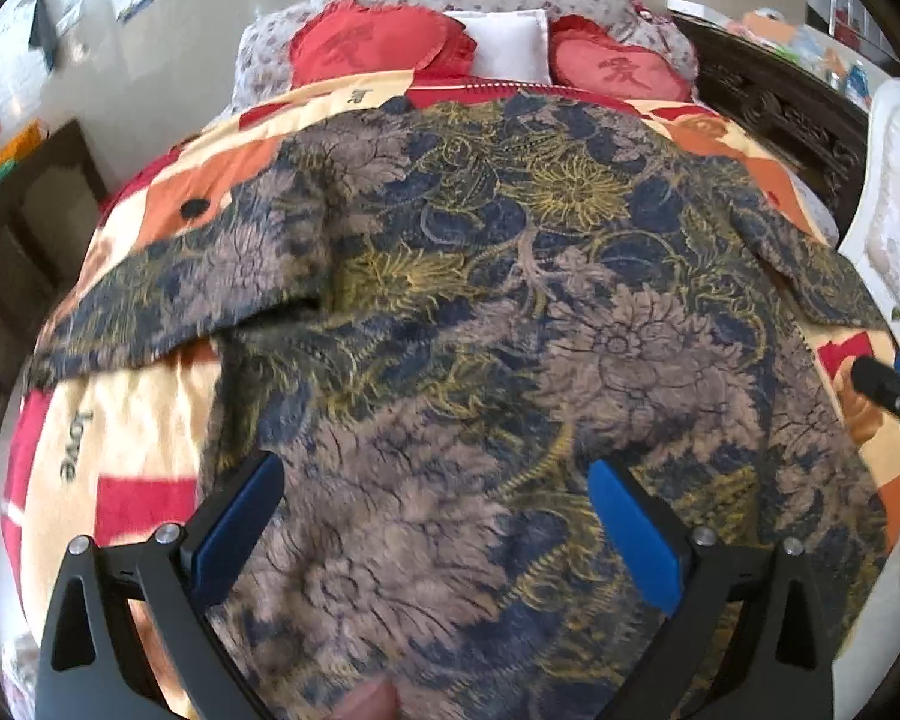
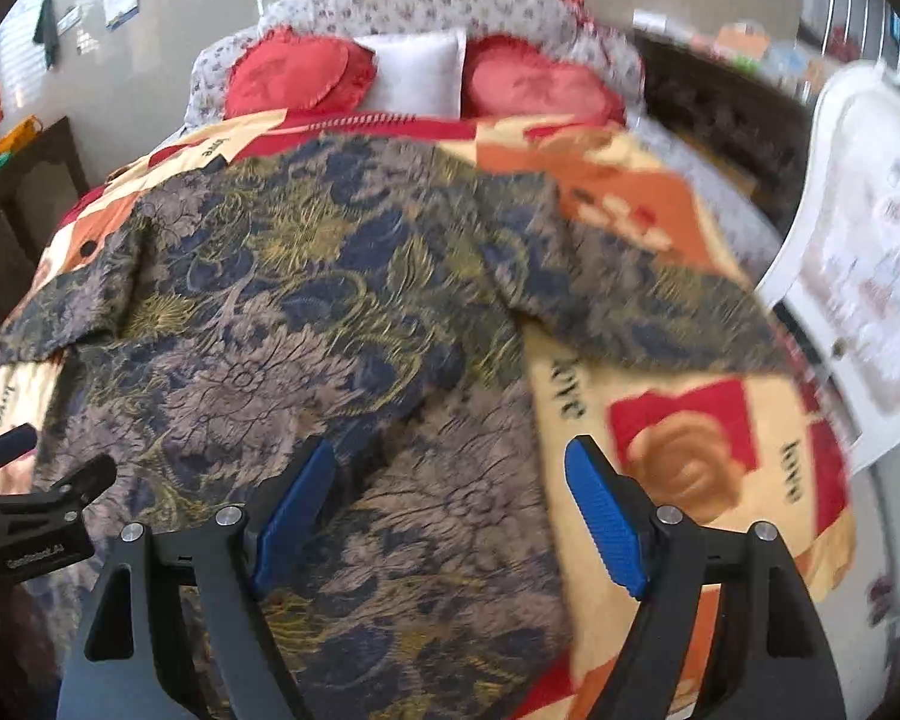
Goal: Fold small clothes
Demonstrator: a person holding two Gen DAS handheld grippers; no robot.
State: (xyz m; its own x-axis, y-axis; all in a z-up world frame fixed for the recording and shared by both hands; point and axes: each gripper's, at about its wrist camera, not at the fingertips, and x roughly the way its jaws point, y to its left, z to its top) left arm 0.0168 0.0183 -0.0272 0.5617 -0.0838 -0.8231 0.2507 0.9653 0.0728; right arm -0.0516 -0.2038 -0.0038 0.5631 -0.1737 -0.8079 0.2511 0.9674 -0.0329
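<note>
A short-sleeved shirt (image 1: 480, 312) (image 2: 306, 312) with a navy, gold and mauve flower print lies spread flat on the bed, both sleeves out to the sides. My left gripper (image 1: 435, 480) hovers open over the shirt's lower middle, nothing between its blue pads. My right gripper (image 2: 450, 468) hangs open above the shirt's lower right edge, one pad over cloth, the other over the bedspread. The right gripper's tip (image 1: 888, 381) shows at the far right of the left wrist view; the left gripper (image 2: 36, 480) shows at the far left of the right wrist view.
The bedspread (image 2: 678, 420) is cream, orange and red with "love" lettering. Two red heart cushions (image 1: 378, 48) and a white pillow (image 1: 510, 42) lie at the head. Dark wooden furniture (image 1: 18, 240) stands left, a white panel (image 2: 870, 240) right. A fingertip (image 1: 369, 705) shows at the bottom.
</note>
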